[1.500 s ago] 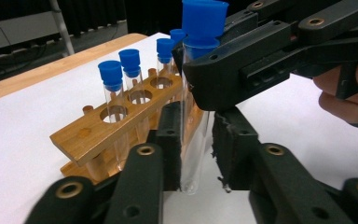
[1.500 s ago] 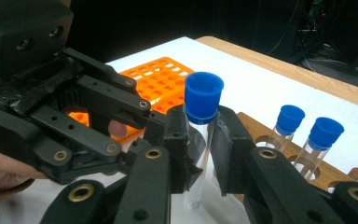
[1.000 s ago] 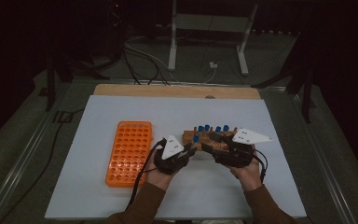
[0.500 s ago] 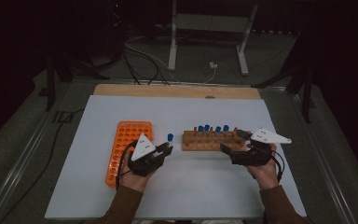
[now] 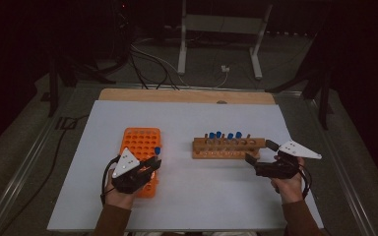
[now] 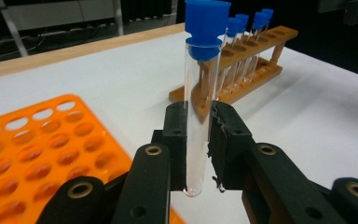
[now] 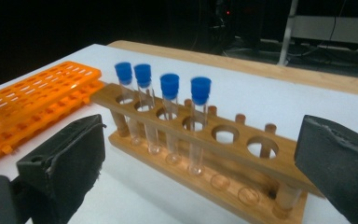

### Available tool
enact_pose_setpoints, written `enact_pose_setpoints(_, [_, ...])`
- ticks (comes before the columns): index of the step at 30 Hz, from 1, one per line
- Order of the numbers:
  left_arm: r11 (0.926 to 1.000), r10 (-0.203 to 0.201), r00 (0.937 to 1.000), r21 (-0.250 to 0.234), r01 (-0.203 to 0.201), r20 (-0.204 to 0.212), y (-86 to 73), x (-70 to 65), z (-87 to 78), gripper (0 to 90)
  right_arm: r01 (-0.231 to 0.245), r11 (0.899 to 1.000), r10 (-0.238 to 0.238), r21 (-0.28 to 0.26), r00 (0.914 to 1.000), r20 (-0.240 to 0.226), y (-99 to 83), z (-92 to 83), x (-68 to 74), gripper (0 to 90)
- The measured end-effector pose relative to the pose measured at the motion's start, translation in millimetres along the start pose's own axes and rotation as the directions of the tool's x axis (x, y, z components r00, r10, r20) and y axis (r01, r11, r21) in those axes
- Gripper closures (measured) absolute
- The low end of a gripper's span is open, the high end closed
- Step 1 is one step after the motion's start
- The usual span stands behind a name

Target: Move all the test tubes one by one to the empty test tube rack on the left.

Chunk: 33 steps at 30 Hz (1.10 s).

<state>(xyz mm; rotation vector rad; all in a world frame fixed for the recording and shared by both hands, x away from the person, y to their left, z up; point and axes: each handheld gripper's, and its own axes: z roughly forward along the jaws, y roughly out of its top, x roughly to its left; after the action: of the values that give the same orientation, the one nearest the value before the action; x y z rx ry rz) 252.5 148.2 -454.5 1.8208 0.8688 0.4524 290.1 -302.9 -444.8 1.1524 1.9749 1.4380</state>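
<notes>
**Tube held over the orange rack, right jaws spread at the wooden rack**

While the left gripper (image 5: 152, 163) sits above the near right part of the orange rack (image 5: 137, 142), its jaws are clamped on a clear test tube (image 6: 196, 126) with a blue cap. Tube stands upright between the pads, round bottom poking out below them, cap well above. In the high view the blue cap (image 5: 157, 150) shows just past the rack's right edge.

Right gripper (image 5: 259, 156) rests near the right end of the wooden rack (image 5: 229, 147), right of table centre. Its jaws have just been opening and now stand wide apart, nothing between the pads. From the right gripper view the wooden rack (image 7: 242, 149) lies just beyond the jaws: four blue-capped tubes (image 7: 170, 116) upright in the left holes, two holes at the right end empty.

Both racks sit on the white table top (image 5: 187, 196), well apart from each other, orange one left, wooden one right. A strip of bare wood (image 5: 187, 95) runs along the far edge.
</notes>
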Motion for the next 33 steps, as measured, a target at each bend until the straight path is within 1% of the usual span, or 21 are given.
enact_pose_setpoints(1, [1.0,0.0,1.0,0.0,0.0,0.0,0.0,0.0,0.0,78.1,-0.002,1.0,0.002,0.004,1.0,0.003,-0.7,-0.5,-0.9,1.0])
enact_pose_setpoints(4, [0.9999,-0.009,0.9999,0.009,0.009,-0.007,-6.7,1.6,-8.9,78.0,-0.019,1.0,0.019,-0.014,0.9998,0.009,-1.5,-4.5,-4.7,1.0])
enact_pose_setpoints(7, [0.9999,-0.011,0.9999,0.011,0.011,-0.009,-9.0,1.7,-12.4,78.0,-0.028,0.999,0.028,-0.024,0.9996,0.007,-2.0,-6.8,-6.5,1.0])
enact_pose_setpoints(13, [0.9993,-0.012,0.9999,0.034,0.012,-0.004,-17.4,0.6,-19.1,78.0,-0.023,1.0,0.023,-0.017,0.9997,0.004,-3.4,-5.6,-5.5,1.1])
enact_pose_setpoints(18, [0.9994,-0.013,0.9999,0.031,0.013,-0.002,-20.2,-0.2,-25.1,78.0,-0.022,1.0,0.023,-0.016,0.9997,0.005,-4.0,-5.8,-5.8,1.0])
enact_pose_setpoints(21, [0.9995,-0.013,0.9999,0.03,0.013,0.009,-23.1,-1.9,-30.6,78.0,-0.026,1.0,0.026,-0.016,0.9997,0.006,-4.2,-6.1,-6.3,1.1])
enact_pose_setpoints(25, [0.9972,0.001,0.9999,0.075,-0.002,0.017,-30.9,-4.8,-32.8,78.0,-0.019,1.0,0.019,-0.012,0.9998,0.003,-4.6,-5.0,-4.9,1.1])
enact_pose_setpoints(26, [0.9951,0.008,0.9998,0.098,-0.009,0.018,-34.0,-5.1,-31.9,77.9,-0.018,1.0,0.018,-0.011,0.9998,0.002,-4.7,-4.6,-4.5,1.1])
enact_pose_setpoints(27, [0.9936,0.011,0.9998,0.112,-0.013,0.018,-35.5,-5.3,-31.1,77.9,-0.017,1.0,0.017,-0.01,0.9998,0.001,-4.7,-4.5,-4.2,1.1])
enact_pose_setpoints(28, [0.9907,0.014,0.9997,0.135,-0.017,0.021,-37.9,-5.8,-29.6,77.9,-0.016,1.0,0.016,-0.009,0.9999,0.0,-4.7,-4.2,-3.7,1.1])
enact_pose_setpoints(29, [0.9855,0.027,0.9995,0.167,-0.03,0.018,-40.3,-7.1,-28.3,77.9,-0.015,1.0,0.015,-0.009,0.9999,-0.001,-4.8,-4.2,-3.4,1.1])
enact_pose_setpoints(33, [0.9837,0.031,0.9994,0.176,-0.034,0.017,-40.5,-7.1,-29.2,77.9,-0.016,1.0,0.016,-0.01,0.9999,-0.002,-4.8,-4.5,-3.9,1.1])
